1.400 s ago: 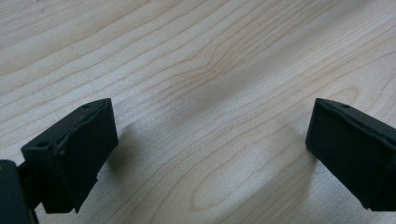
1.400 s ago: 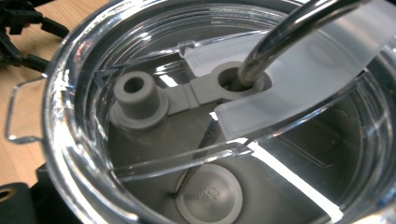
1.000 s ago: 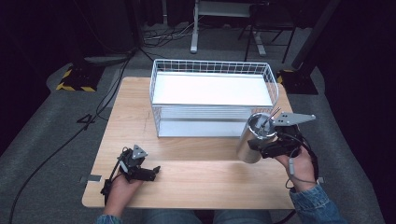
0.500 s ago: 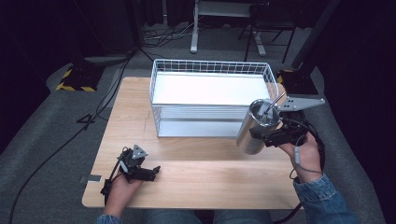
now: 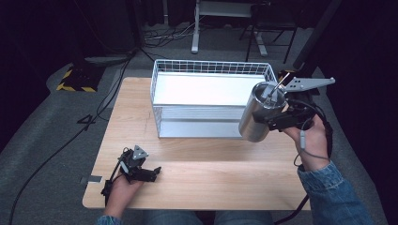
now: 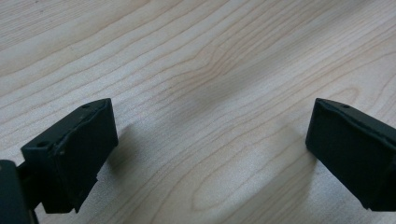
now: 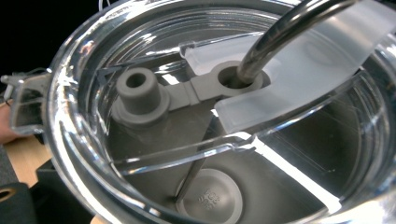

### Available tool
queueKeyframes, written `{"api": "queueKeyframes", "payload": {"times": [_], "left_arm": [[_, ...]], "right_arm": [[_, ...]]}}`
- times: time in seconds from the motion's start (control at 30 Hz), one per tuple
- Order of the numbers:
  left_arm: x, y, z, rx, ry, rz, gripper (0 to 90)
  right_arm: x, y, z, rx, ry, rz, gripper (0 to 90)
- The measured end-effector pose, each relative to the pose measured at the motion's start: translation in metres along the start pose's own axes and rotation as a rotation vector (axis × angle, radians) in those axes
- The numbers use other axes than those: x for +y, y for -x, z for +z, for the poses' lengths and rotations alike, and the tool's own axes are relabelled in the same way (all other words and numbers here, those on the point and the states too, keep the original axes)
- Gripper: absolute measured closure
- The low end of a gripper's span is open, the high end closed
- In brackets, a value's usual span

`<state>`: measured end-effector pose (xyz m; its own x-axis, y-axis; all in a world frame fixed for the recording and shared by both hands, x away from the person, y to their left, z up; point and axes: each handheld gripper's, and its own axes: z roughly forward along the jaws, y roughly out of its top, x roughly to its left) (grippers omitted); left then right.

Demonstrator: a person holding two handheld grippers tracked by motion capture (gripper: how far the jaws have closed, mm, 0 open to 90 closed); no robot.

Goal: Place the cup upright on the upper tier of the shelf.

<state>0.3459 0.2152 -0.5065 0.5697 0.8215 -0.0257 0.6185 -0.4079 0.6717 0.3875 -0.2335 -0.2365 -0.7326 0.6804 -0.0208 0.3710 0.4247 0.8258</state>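
Note:
A steel tumbler [image 5: 255, 118] with a clear lid and a metal straw [image 5: 277, 84] hangs tilted in the air by the right front corner of the white wire basket [image 5: 211, 75]. My right gripper [image 5: 274, 123] is shut on the tumbler's side near its rim. In the right gripper view I look down through the clear lid [image 7: 224, 116] along the straw [image 7: 280, 32] to the tumbler's bottom. My left gripper [image 5: 151, 172] rests open on the wooden table [image 5: 211, 159] at the front left, with bare wood [image 6: 210, 70] between its jaws.
The wire basket stands at the back middle of the table with a white floor inside. Dark floor with cables and a yellow-black striped plate [image 5: 77, 77] lies beyond the table's left side. A desk frame [image 5: 225, 28] stands behind.
My right gripper has lifted the tumbler higher and carried it away from the person, up beside the basket's right front corner. The left gripper has stayed put.

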Motion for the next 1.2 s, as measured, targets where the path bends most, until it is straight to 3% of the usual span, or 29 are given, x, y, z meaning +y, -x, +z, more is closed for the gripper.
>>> {"api": "queueKeyframes", "payload": {"times": [0.33, 0.6, 1.03, 1.2], "left_arm": [[0.0, 0.0, 0.0, -0.001, 0.0, 0.001, 2.7], [0.0, 0.0, 0.0, -0.002, 0.001, 0.001, 2.7], [0.0, 0.0, 0.0, -0.001, 0.002, 0.004, 2.7], [0.0, -0.001, 0.0, -0.002, 0.002, 0.008, 2.7]], "right_arm": [[0.036, 0.005, -0.003, -0.036, 0.016, -0.013, 3.7], [0.059, 0.013, 0.004, -0.028, 0.026, 0.008, 3.7], [0.091, 0.028, 0.033, -0.051, 0.024, 0.022, 3.7], [0.1, 0.036, 0.045, -0.085, 0.008, 0.035, 3.7]]}}
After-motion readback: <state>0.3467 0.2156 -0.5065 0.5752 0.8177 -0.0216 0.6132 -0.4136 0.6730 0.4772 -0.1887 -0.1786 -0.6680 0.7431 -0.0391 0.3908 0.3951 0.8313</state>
